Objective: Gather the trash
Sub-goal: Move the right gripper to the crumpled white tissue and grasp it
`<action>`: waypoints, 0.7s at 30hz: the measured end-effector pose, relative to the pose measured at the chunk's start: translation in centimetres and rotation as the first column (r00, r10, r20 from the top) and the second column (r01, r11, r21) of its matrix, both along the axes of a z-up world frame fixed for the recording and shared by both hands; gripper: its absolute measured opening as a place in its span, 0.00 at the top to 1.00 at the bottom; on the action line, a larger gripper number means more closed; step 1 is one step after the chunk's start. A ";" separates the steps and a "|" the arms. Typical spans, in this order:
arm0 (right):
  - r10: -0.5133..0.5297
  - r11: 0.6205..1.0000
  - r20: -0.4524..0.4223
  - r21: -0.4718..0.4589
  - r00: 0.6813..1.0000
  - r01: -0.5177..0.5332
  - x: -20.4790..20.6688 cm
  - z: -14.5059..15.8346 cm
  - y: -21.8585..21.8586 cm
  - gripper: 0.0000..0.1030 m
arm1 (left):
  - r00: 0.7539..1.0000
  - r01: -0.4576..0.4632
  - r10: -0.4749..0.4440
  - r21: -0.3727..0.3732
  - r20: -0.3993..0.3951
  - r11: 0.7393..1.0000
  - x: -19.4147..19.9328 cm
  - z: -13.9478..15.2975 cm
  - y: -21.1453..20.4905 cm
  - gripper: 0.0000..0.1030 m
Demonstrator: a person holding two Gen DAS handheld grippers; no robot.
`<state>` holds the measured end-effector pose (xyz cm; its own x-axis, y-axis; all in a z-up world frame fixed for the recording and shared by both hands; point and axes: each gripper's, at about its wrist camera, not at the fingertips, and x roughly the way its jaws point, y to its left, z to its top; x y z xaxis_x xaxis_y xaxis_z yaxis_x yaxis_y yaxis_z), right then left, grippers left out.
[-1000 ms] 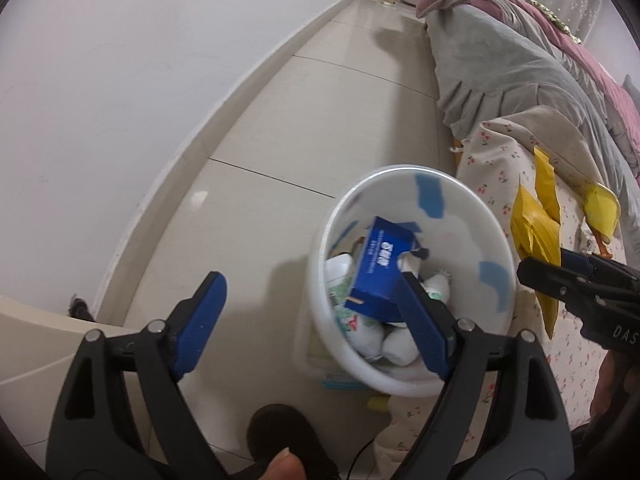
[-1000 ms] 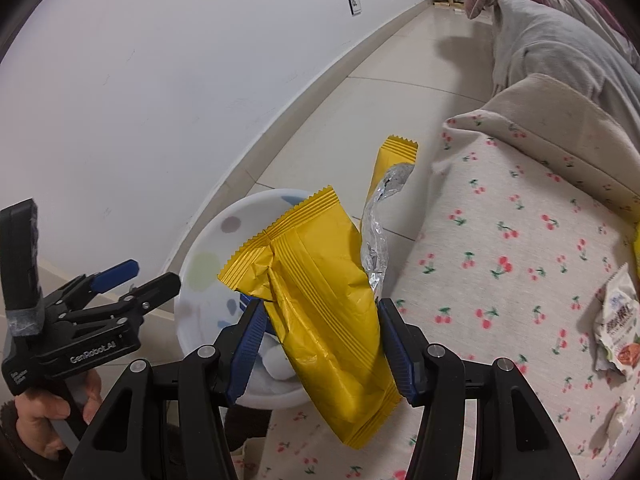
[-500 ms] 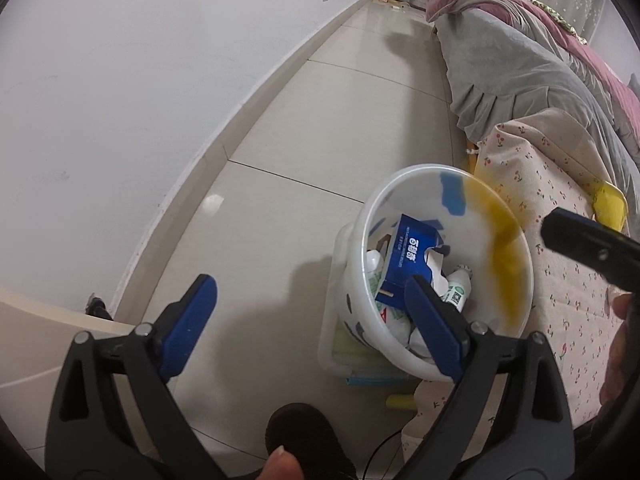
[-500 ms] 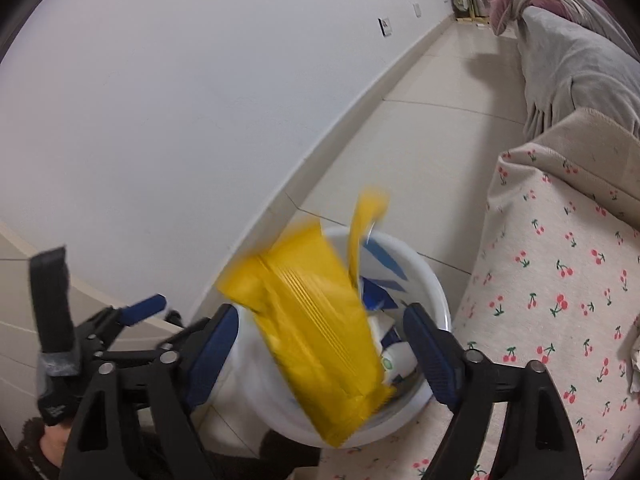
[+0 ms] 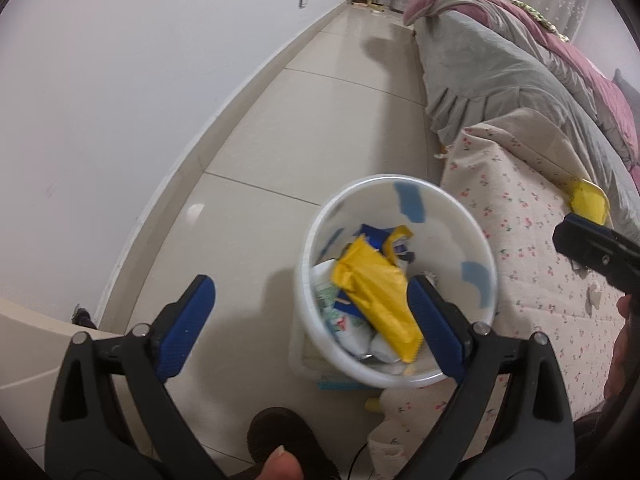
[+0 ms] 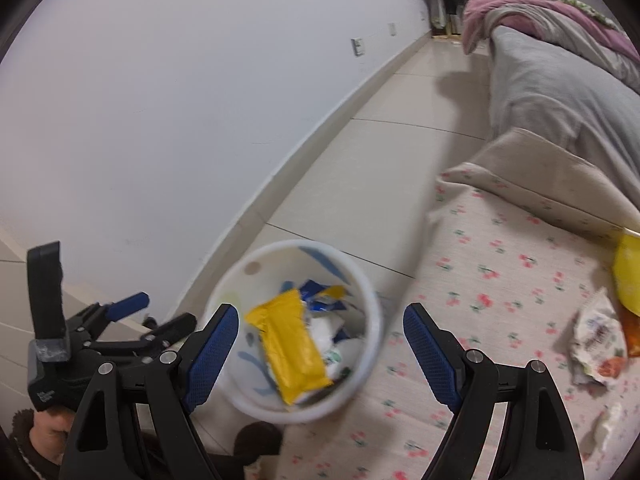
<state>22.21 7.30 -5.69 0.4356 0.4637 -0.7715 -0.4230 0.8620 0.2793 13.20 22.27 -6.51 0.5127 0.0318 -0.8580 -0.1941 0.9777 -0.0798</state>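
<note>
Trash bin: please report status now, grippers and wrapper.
Both grippers, left and right, open and empty; right just released. Yellow wrapper lies in the bin. More wrappers on the bed. Nothing blocking.

Even, soft indoor light, fairly bright; faint shadows on the floor (image 5: 256, 216). Strong fisheye bending, dark vignette at corners. Slight motion blur on the bin (image 6: 360, 276) and bedsheet (image 6: 500, 280).
</note>
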 end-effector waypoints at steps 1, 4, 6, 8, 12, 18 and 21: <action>-0.009 1.000 -0.002 -0.007 1.000 0.009 -0.2 0.0 -0.6 0.16 | 1.000 0.012 -0.012 -0.001 -0.001 1.000 0.2 0.1 -0.5 0.06; -0.039 0.999 -0.007 -0.032 0.999 0.038 -0.4 -0.1 -2.5 0.16 | 0.999 0.036 -0.036 -0.005 0.003 0.999 0.7 0.3 -2.0 0.06; -0.065 0.997 -0.009 -0.049 0.998 0.065 -0.4 -0.2 -4.0 0.16 | 0.999 0.052 -0.052 -0.006 0.006 0.999 1.0 0.5 -2.9 0.06; -0.093 0.994 -0.016 -0.058 0.996 0.092 -0.4 -0.3 -5.4 0.16 | 0.997 0.071 -0.071 -0.004 0.008 0.997 1.2 0.7 -4.0 0.06; -0.162 0.985 -0.032 -0.068 0.986 0.159 -0.2 -0.4 -8.8 0.16 | 0.995 0.096 -0.096 -0.009 0.006 0.995 1.7 0.8 -5.4 0.06; -0.262 0.963 -0.056 -0.083 0.964 0.257 -0.2 -0.8 -13.8 0.16 | 0.991 0.135 -0.135 -0.001 0.002 0.991 2.0 0.8 -7.4 0.06; -0.329 0.943 -0.078 -0.085 0.941 0.322 0.0 -1.4 -16.7 0.16 | 0.988 0.153 -0.153 0.009 -0.003 0.988 2.0 0.6 -8.3 0.06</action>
